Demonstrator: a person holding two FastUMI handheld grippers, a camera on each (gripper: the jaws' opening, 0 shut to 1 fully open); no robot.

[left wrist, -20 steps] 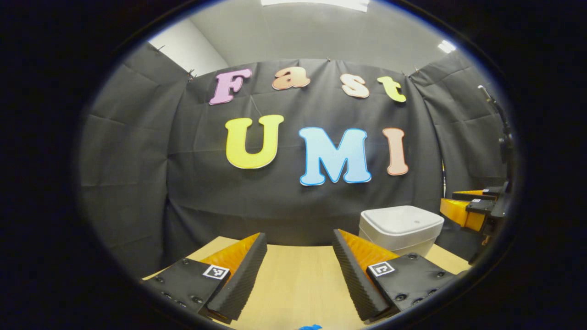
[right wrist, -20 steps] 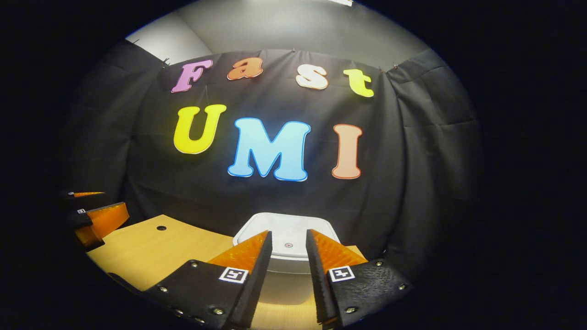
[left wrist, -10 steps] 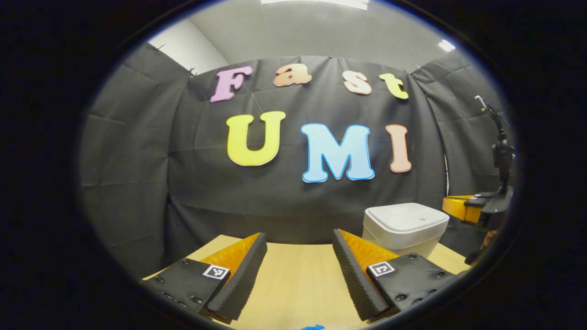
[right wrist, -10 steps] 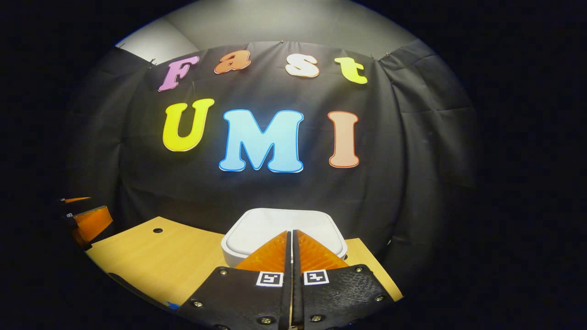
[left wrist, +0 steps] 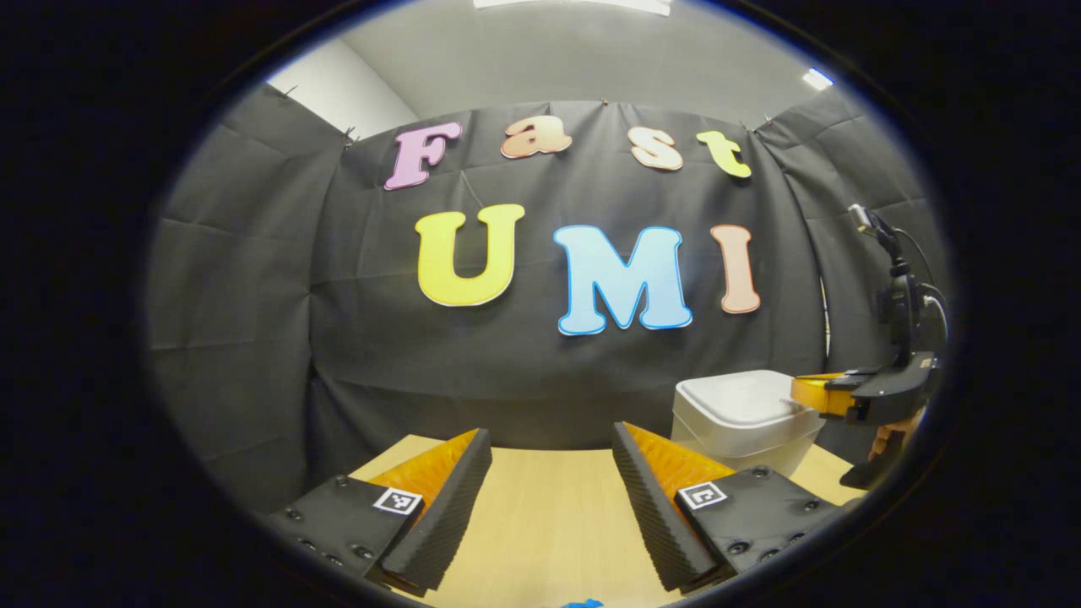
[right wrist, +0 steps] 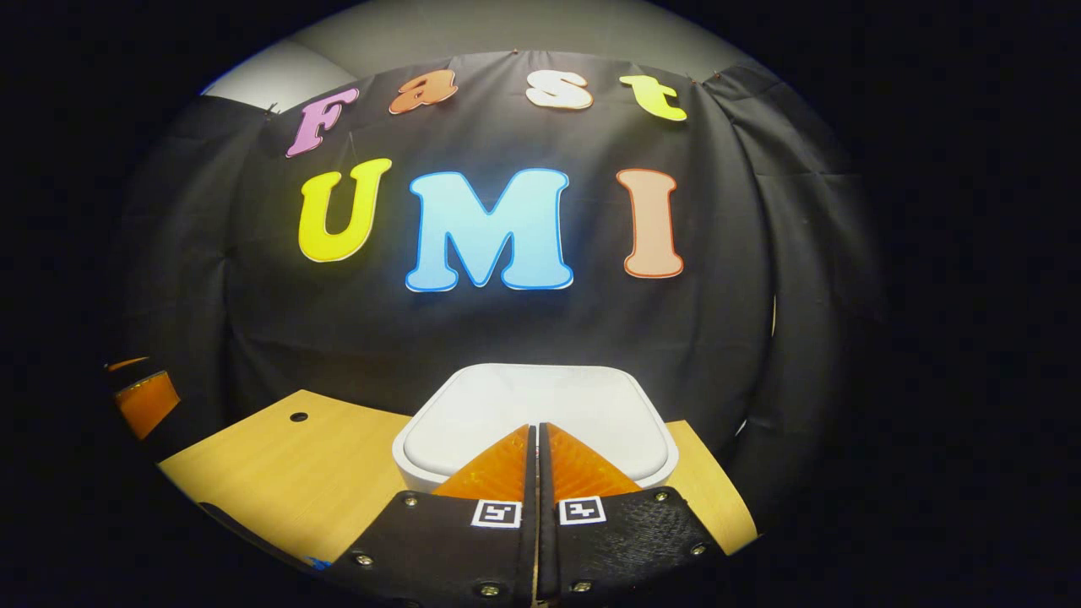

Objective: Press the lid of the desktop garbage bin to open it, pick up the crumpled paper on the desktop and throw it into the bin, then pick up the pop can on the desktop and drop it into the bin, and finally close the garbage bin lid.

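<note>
**Bin with closed lid, right gripper's tips over it**

Bin count is one: a single white garbage bin (right wrist: 473, 460) stands upright on the wooden table (right wrist: 279, 473), close to the black cloth wall; its lid (right wrist: 583, 405) lies flat and closed on top. The bin is a rounded square, so no long axis can be told; its opening side faces up. In the left gripper view the same bin (left wrist: 735, 422) sits at about 4 o'clock, near the far right corner of the table (left wrist: 540, 507).

Grippers are two. The right gripper (right wrist: 535, 431) has its two fingers pressed together, with only a thin line between them, and nothing is held; its tips are over the front part of the lid, at 6 o'clock in the right gripper view; whether they touch the lid, I cannot tell. In the left gripper view this right gripper (left wrist: 832, 395) comes in from 3 o'clock, level with the top of the bin, and part of a hand (left wrist: 893, 437) shows under it.

The left gripper (left wrist: 553, 443) is wide open and holds nothing; between its fingers only bare table is seen; it is well apart from the bin. In the right gripper view the left gripper (right wrist: 145, 399) shows at 9 o'clock.

One small round hole (right wrist: 297, 416) is in the table top; one small blue thing (left wrist: 583, 603) lies at 6 o'clock in the left gripper view, too cut off to name.
</note>
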